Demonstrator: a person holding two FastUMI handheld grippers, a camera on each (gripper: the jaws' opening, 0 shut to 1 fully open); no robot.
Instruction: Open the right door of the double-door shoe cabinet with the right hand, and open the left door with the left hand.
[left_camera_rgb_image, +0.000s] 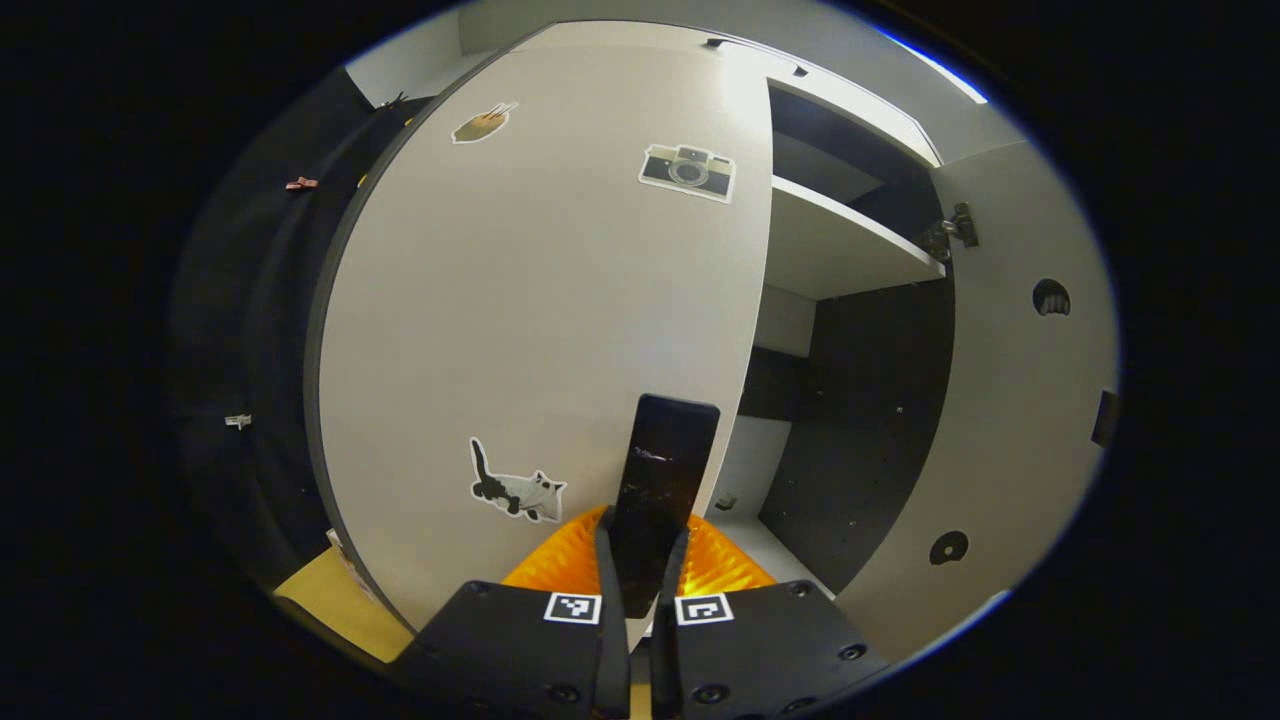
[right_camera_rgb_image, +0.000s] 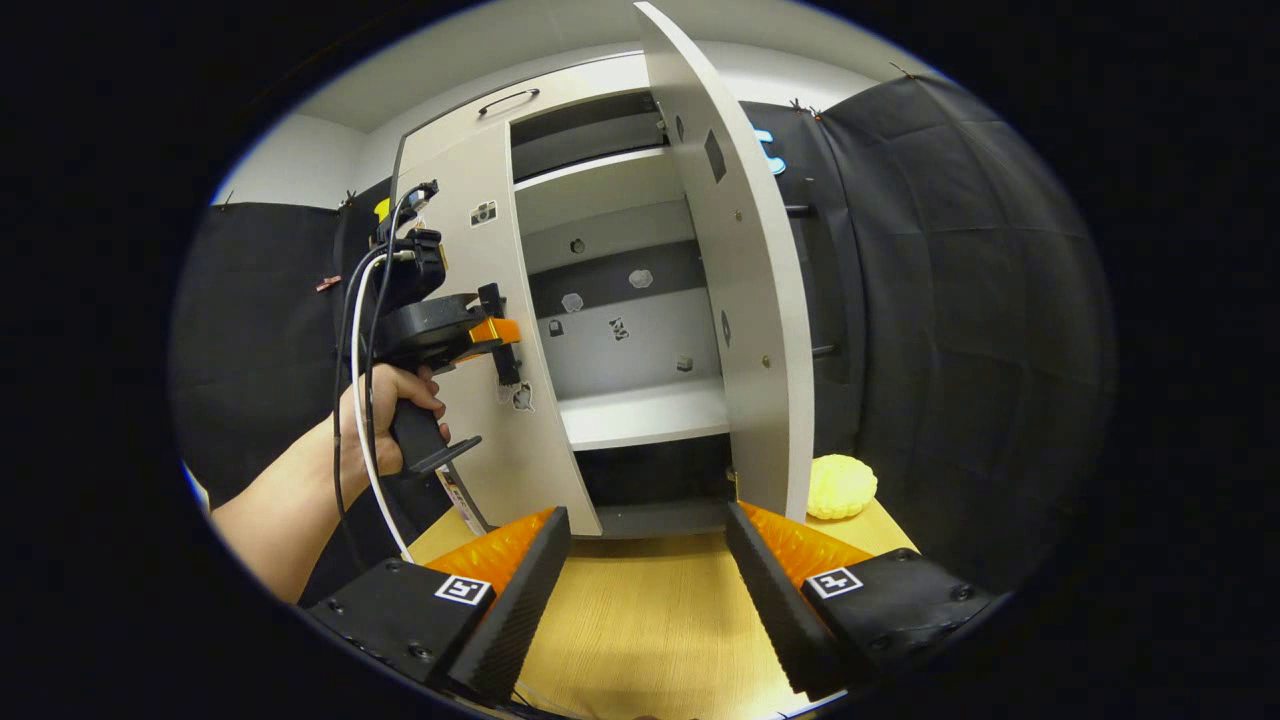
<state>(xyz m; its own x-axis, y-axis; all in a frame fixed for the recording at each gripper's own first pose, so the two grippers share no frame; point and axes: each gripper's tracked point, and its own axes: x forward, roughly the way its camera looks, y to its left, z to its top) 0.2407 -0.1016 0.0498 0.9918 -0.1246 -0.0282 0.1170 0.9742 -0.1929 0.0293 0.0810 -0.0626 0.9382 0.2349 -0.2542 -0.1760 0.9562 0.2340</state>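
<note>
At the centre of the left gripper view, the left gripper (left_camera_rgb_image: 640, 560) is clenched on the dark handle (left_camera_rgb_image: 662, 480) of the left door (left_camera_rgb_image: 540, 300), which looks barely ajar. The right door (right_camera_rgb_image: 745, 330) stands wide open at the centre of the right gripper view, and the right gripper (right_camera_rgb_image: 648, 560) hangs released below it. The narrow handle could slip from the pinch if the pull runs off the door's arc.

A staged recording booth, not a lived-in home: black cloth (right_camera_rgb_image: 950, 300) hangs as walls around a wooden desk (right_camera_rgb_image: 640, 610), on which stands a small white shoe cabinet (right_camera_rgb_image: 640, 410) decorated with stickers (left_camera_rgb_image: 687, 171), under plain white room walls.
</note>
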